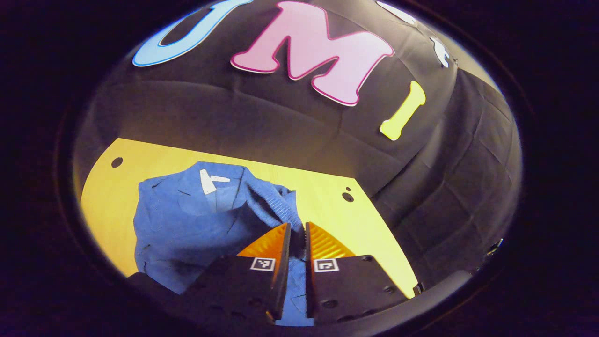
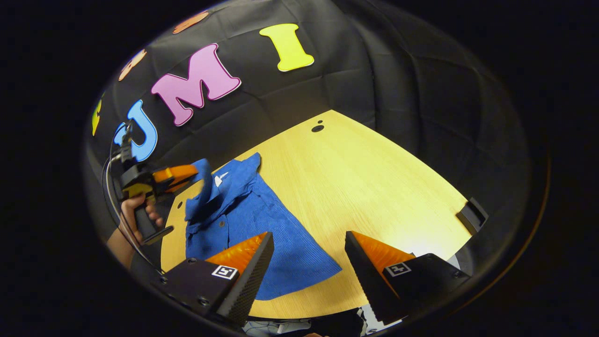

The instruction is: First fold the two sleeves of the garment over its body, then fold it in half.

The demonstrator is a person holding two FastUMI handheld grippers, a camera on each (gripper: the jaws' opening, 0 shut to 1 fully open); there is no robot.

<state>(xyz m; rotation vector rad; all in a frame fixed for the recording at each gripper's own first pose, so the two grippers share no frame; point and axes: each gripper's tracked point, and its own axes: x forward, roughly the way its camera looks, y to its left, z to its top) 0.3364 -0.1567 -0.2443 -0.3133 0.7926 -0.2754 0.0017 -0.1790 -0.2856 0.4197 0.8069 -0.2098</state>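
Gripping a ribbed sleeve (image 1: 276, 203) between its nearly closed jaws, your left gripper (image 1: 297, 234) holds that sleeve raised above the blue garment (image 1: 196, 224), which lies on the yellow table (image 1: 337, 206) ahead and to the left of those jaws; your right gripper (image 2: 309, 250) hovers with jaws spread wide and empty, the garment's hem (image 2: 299, 276) lying between and just below them

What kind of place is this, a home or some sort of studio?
Likely a staged recording booth: a black cloth wall, a bare wooden table holding one blue garment, and hand-held tongs carrying printed markers.
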